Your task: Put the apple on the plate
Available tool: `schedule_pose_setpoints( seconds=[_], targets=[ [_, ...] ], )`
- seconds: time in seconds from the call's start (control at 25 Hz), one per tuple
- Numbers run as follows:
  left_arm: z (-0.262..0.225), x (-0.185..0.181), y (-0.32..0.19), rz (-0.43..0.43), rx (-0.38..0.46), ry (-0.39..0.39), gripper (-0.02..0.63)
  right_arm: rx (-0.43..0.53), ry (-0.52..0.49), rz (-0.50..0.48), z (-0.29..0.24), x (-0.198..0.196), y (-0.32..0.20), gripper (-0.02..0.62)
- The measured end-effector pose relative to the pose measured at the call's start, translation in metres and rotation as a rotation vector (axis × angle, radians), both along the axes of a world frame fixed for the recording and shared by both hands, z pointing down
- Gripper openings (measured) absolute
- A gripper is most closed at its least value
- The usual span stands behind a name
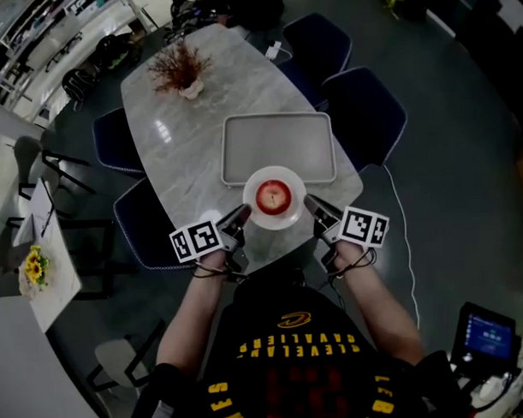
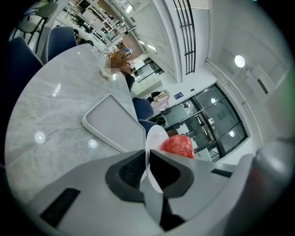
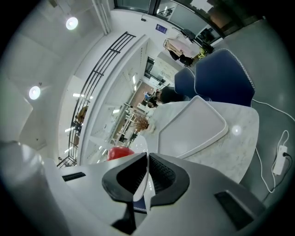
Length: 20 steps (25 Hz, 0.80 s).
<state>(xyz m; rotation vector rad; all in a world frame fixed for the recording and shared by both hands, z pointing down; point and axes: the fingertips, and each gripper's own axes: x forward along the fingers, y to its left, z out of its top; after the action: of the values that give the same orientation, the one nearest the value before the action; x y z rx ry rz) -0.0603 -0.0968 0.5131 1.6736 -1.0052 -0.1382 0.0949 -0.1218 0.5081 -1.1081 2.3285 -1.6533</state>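
Items in view: one apple [image 1: 273, 196], red, round and glossy, sits at the centre of one plate [image 1: 274, 222], which is white, round, smooth and thin-rimmed. The plate is at the near end of one bench [image 1: 186, 150] with a pale grey veined stone top, polished and round-cornered. The plate's far edge overlaps the near rim of one tray [image 1: 279, 144], a matte grey rectangle with rounded corners and a raised lip. I cannot tell whether the plate rests on the bench or is lifted clear. One dried reddish sprig arrangement [image 1: 179, 70] stands at the far end of the bench. Four dark blue padded chairs [image 1: 368, 109] are visible around the bench. Your left hand-held gripper [image 2: 148, 159] has its dark ribbed jaws clamped on the plate's left rim. Your right hand-held gripper [image 3: 146, 170] is likewise clamped on the right rim, the thin white edge pinched between its pads. Your two bare forearms [image 1: 202, 309] reach forward from your torso with elbows bent, angling inward toward opposite sides of the plate.
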Motion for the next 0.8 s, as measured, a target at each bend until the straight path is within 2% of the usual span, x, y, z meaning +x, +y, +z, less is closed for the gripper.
schedule_pose_setpoints(
  seconds=[0.32,0.48,0.8],
  targets=[
    [-0.039,0.018,-0.010,-0.058,0.059,0.126,0.023,0.007,-0.087,0.030,-0.031,0.023,-0.008,0.025],
    [-0.047,0.018,-0.014,-0.064,0.075,0.152,0.020,-0.062,-0.072,0.072,-0.027,0.031,-0.007,0.025],
    [-0.042,0.007,-0.033,-0.055,0.047,0.197,0.020,-0.067,-0.129,0.081,-0.029,0.016,-0.024,0.025]
  ],
)
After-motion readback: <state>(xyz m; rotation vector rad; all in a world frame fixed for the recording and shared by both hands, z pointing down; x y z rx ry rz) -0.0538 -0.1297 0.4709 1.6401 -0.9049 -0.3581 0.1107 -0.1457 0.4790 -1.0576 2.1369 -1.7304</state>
